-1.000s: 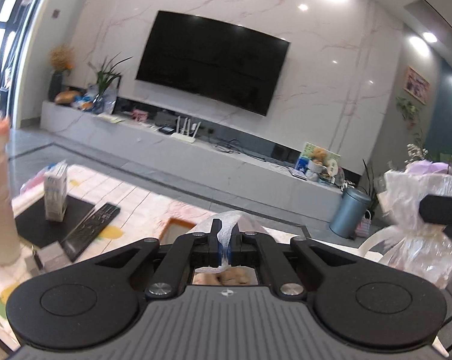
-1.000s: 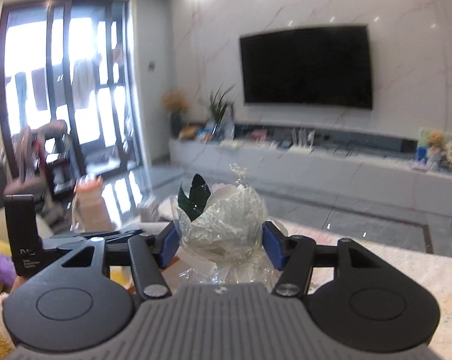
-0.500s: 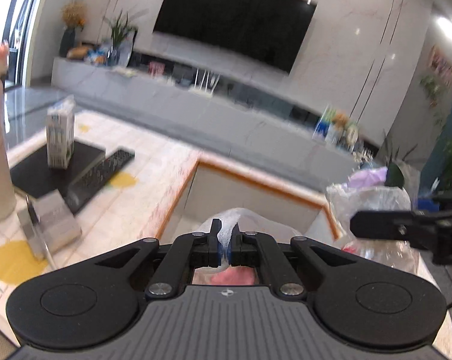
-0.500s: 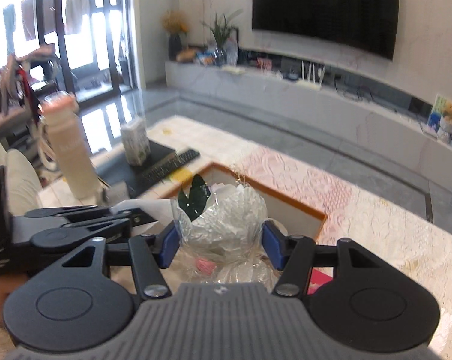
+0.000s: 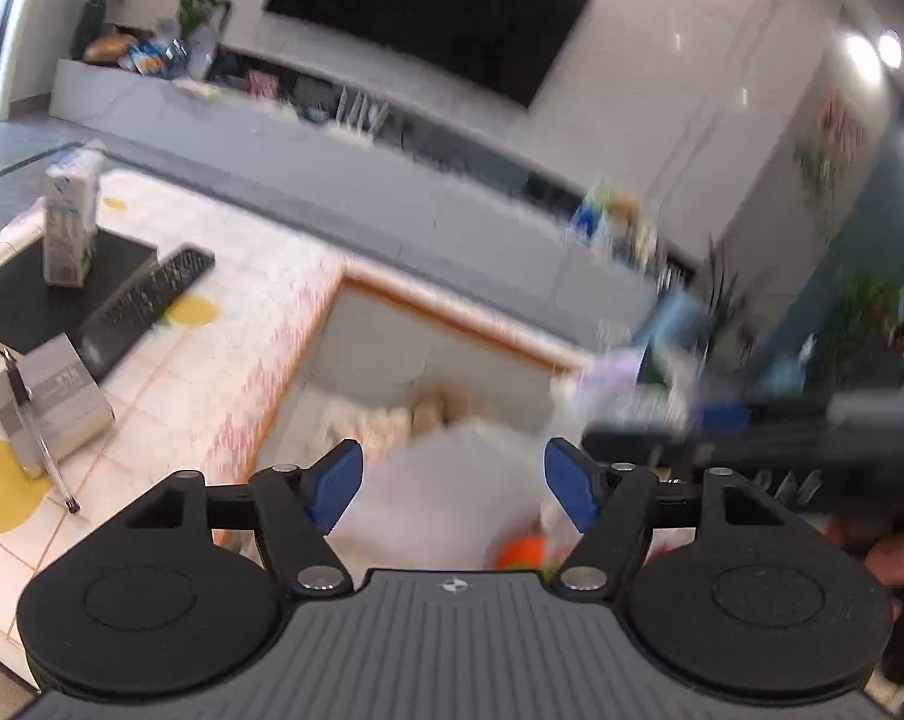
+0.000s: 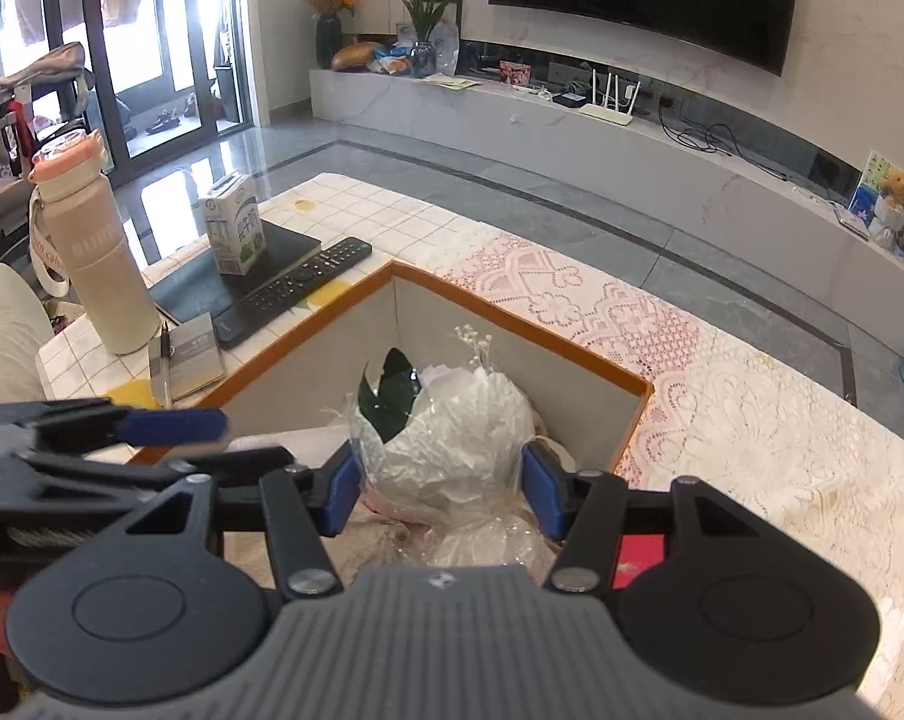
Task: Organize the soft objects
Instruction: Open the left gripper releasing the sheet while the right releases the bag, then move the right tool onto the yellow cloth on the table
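A grey storage box with an orange rim (image 5: pixel 452 315) (image 6: pixel 511 315) stands on the table below both grippers. My left gripper (image 5: pixel 452 483) hangs over it with its jaws opening wide. A blurred white plastic-wrapped bundle (image 5: pixel 446 480) lies loose between and below the blue pads, which do not touch it. Behind the bundle a tan plush toy (image 5: pixel 446 408) lies in the box. My right gripper (image 6: pixel 440 492) is shut on a bouquet (image 6: pixel 452 438) wrapped in white paper and cellophane, with a dark leaf on top. It holds the bouquet over the box.
Left of the box stand a beige bottle (image 6: pixel 92 252) and a milk carton (image 6: pixel 236 228) on a black pad. A remote (image 6: pixel 296 288) and a notebook with a pen (image 6: pixel 191 354) lie near them. Lace cloth (image 6: pixel 751 420) covers the table to the right.
The left jaws, shut on the plastic bundle before, have sprung wide and let it go. Both grippers have come down over the box. The right still holds the bouquet.
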### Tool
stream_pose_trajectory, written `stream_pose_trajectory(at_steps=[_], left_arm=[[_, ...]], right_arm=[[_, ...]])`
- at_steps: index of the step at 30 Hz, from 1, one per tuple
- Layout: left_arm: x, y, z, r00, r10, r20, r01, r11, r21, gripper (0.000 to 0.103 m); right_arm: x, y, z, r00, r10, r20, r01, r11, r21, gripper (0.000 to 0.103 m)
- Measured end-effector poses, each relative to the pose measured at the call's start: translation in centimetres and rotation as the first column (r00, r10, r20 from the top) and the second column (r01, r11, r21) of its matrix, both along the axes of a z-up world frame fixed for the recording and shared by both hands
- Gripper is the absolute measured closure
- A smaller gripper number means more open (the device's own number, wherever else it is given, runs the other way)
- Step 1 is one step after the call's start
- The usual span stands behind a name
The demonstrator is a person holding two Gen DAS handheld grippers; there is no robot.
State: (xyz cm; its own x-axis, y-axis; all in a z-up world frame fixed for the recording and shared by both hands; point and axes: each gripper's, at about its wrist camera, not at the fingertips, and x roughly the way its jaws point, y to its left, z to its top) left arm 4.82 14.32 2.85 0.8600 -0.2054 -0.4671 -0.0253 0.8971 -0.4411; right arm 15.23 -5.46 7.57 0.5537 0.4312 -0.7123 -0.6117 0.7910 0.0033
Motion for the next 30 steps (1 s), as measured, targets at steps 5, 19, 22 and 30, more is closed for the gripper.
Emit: stream_pose_trajectory(at_steps=[5,19,22,30], left_arm=[[-2.2,1.3,2.0,0.982,0.076,0.174,-0.067,0.996,-0.055,0.014],[-1.0,1.5,0.7,0.987,0.143,0.067,-0.144,0.99,0.001,0.014],[-0.7,1.7,0.6,0.986,0.154,0.056,-0.154,0.988,-0.006,0.014],[-0.8,1.5,0.8,0.986,0.149,0.08,-0.148,0.989,-0.007,0.014]], right_arm=[[-0.5,0.5,0.0,0.999,0.038,-0.014,-0.038,0.999,-0.011,0.047],[-2.4,2.8,-2.1,0.988,0.139,-0.066,-0.142,0.989,-0.042,0.025],[-2.9,2.7,-1.8,0.986,0.16,-0.053,-0.162,0.986,-0.032,0.013],[-4.1,2.3,-1.0,0.988,0.155,0.021,-0.154,0.987,-0.049,0.006]])
